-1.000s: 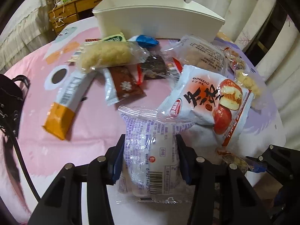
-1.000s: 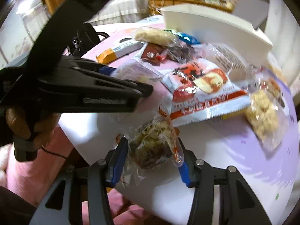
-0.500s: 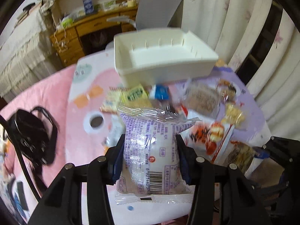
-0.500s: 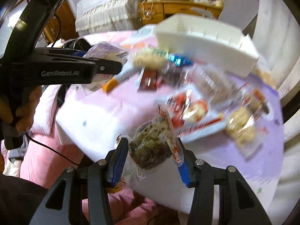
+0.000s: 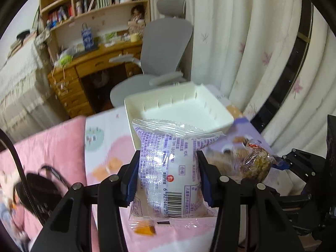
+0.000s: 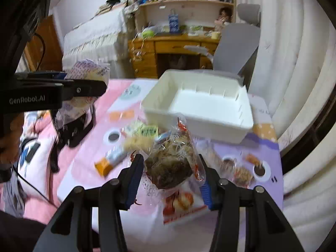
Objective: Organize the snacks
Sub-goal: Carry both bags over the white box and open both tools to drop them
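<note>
Item one, as we record it: a purple-and-white snack packet (image 5: 168, 168) with a barcode, pinched upright between the fingers of the left claw (image 5: 167, 178) and held in the air in front of the white bin (image 5: 178, 113); in the right wrist view we see the same packet (image 6: 84, 73) high at the left, well apart from the surface. Item two: a clear-wrapped dark snack with pale shreds (image 6: 170, 161), pinched by the right claw (image 6: 170, 176) above the loose pile; from the left wrist view it shows at the right (image 5: 256, 163). Item three: the white bin (image 6: 201, 105), open-topped, with slotted inner walls, standing at the far end of the surface. Loose stock in front of the bin, partly blurred: a green-labelled pack (image 6: 147, 130), a pale yellow puffed snack (image 6: 136, 142), an orange-ended bar (image 6: 111, 161), a red-printed white bag (image 6: 180, 205) beneath the right claw, and small clear packs (image 6: 241, 174) at the right. The surface (image 6: 88, 163) carries a pink and lilac printed cover. A black bag (image 6: 75, 130) lies at its left edge. Room, as we see it: grey office chair (image 5: 166, 48), wooden desk (image 5: 90, 71) with bookshelves (image 5: 94, 2) above, a lace-covered bed (image 6: 96, 35), and pale flowered curtains (image 5: 252, 42).
</note>
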A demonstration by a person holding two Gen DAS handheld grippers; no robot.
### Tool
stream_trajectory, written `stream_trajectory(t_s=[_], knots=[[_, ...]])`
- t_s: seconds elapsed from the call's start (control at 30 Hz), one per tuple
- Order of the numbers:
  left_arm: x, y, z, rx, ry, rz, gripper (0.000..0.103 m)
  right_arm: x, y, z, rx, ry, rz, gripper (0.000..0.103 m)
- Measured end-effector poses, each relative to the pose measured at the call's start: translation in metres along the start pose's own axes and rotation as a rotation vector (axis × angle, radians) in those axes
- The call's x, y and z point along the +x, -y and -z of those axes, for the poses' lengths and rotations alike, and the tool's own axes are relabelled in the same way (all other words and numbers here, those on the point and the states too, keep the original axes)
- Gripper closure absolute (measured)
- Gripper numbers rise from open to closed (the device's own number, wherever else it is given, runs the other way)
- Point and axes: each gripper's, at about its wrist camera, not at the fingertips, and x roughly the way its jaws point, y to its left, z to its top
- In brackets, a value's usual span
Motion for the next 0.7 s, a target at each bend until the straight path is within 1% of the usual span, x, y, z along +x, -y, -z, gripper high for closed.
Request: stream_trajectory(t_s=[0.07, 0.17, 0.33, 0.47, 0.6, 0.63, 0.7], knots=[[0.005, -0.003, -0.021, 0.006, 0.029, 0.013, 0.055, 0.002, 0.003, -0.017, 0.010, 0.027, 0.024, 0.054], [0.024, -0.007, -0.051, 0.002, 0.040, 0.036, 0.055, 0.011, 0.009, -0.038, 0.029, 0.052, 0.032, 0.054], [0.068, -0.014, -0.089, 0.000, 0.039, 0.022, 0.055, 0.037, 0.037, -0.073, 0.107, 0.069, 0.047, 0.054], [0.117, -0.022, -0.115, 0.024, 0.024, -0.016, 0.055, 0.064, 0.066, -0.094, 0.155, 0.051, 0.067, 0.054], [0.170, -0.026, -0.131, 0.044, -0.010, 0.013, 0.055, 0.095, 0.108, -0.116, 0.227, 0.055, 0.033, 0.054], [0.178, -0.026, -0.133, 0.050, -0.019, 0.013, 0.055, 0.100, 0.114, -0.119, 0.219, 0.052, 0.038, 0.054], [0.207, -0.027, -0.134, 0.056, -0.075, -0.007, 0.055, 0.118, 0.126, -0.130, 0.168, 0.033, 0.075, 0.054]])
